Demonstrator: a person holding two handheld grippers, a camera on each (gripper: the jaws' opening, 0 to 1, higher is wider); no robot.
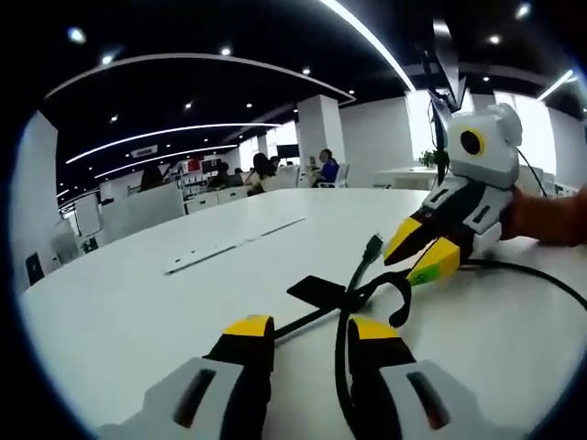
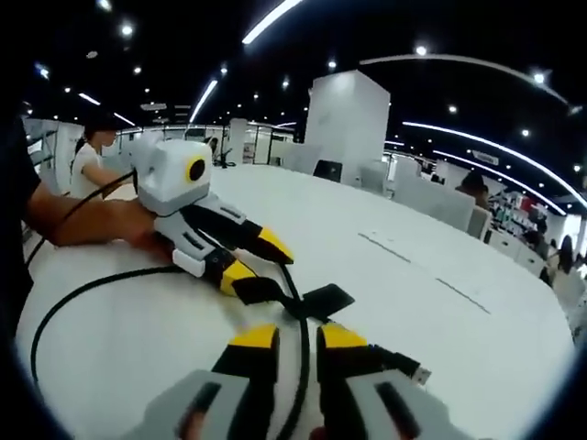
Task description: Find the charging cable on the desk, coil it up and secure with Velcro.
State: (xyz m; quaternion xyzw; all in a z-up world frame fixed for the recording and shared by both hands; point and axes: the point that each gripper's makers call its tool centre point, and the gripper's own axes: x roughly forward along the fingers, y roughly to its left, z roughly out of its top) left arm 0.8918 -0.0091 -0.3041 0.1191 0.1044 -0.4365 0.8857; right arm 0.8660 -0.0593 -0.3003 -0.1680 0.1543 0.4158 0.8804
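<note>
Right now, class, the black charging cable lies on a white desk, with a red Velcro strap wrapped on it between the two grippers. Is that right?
One detail is wrong: the Velcro strap is black, not red, as the right gripper view shows. The rest holds: the black charging cable lies on the white desk, between the left gripper and right gripper.

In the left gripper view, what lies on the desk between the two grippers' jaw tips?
In the left gripper view, the black Velcro strap and a loop of the black charging cable lie on the white desk between the left gripper and right gripper.
</note>
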